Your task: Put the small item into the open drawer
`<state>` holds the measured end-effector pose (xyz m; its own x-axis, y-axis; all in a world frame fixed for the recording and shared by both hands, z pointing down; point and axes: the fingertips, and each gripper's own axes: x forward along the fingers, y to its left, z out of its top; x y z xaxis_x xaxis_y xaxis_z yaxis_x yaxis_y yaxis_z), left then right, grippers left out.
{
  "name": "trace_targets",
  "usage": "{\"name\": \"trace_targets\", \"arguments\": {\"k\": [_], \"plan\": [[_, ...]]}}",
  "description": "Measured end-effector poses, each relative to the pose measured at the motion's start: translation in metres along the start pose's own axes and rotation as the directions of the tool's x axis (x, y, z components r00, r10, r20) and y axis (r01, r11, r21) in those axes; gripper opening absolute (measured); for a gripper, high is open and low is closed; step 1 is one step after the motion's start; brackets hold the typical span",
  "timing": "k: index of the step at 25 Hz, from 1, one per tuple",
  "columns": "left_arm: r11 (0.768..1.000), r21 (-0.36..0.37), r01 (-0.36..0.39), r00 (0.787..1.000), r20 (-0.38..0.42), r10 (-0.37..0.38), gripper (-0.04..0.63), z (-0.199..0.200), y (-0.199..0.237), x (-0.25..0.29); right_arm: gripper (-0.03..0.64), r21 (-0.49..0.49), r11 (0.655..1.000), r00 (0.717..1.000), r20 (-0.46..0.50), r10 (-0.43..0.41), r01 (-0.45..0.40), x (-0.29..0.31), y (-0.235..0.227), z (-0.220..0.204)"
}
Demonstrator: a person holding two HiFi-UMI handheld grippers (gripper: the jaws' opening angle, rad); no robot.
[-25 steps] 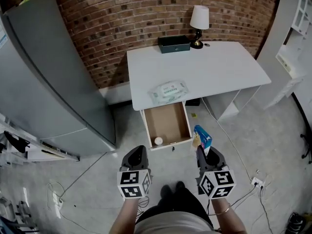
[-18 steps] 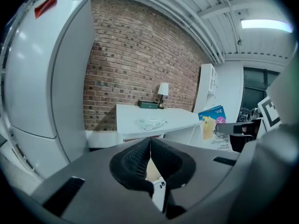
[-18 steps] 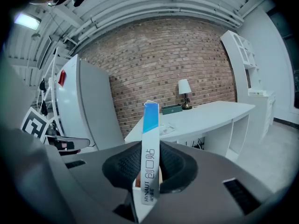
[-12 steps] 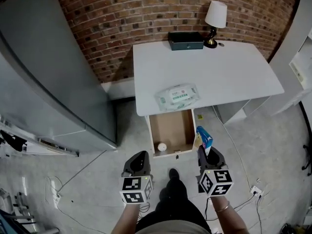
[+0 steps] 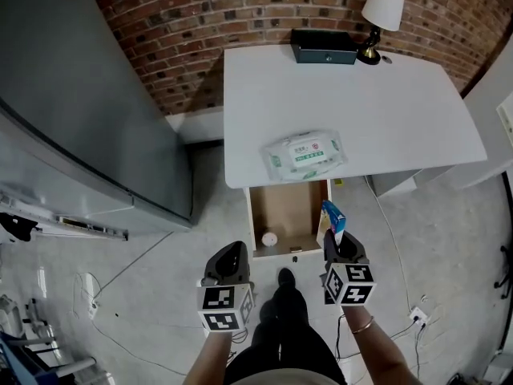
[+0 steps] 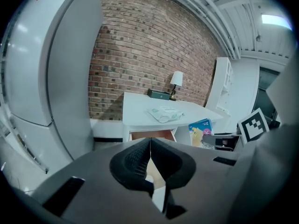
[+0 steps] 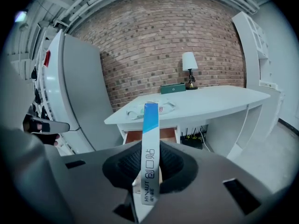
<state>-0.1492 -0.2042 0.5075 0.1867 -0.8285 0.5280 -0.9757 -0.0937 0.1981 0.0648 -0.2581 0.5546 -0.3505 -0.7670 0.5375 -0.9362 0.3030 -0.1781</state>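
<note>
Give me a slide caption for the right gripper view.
Right gripper shut on a blue-and-white bandage box, aimed at the open drawer under the white desk.

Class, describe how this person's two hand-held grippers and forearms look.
Both the left hand-held gripper and right hand-held gripper are dark grey shells with black ribbed pads. Each carries a white cube bearing black square markers. A thin bracelet circles the right wrist; no sleeves show.
</note>
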Motion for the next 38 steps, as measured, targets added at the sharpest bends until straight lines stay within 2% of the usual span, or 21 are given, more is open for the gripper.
{"name": "trace_targets", "arguments": {"k": [11,20,38], "plan": [[1.0,0.006,-0.006,0.997,-0.074,0.007,0.021,-0.029,0.001,0.035,0.078,-0.062,0.998,0.988,-0.151,-0.007,-0.002,0.083,-0.008,-0.055],[0.999,-0.012,-0.033,0.995,-0.091,0.032,0.021,-0.042,0.009,0.049,0.078,-0.098,0.995,0.965,-0.262,-0.025,-0.001,0.129,-0.012,-0.098],[0.991,-0.064,-0.119,0.986,-0.126,0.11,0.022,-0.067,0.038,0.058,0.078,-0.133,0.991,0.911,-0.403,-0.086,0.034,0.205,-0.023,-0.16]]}}
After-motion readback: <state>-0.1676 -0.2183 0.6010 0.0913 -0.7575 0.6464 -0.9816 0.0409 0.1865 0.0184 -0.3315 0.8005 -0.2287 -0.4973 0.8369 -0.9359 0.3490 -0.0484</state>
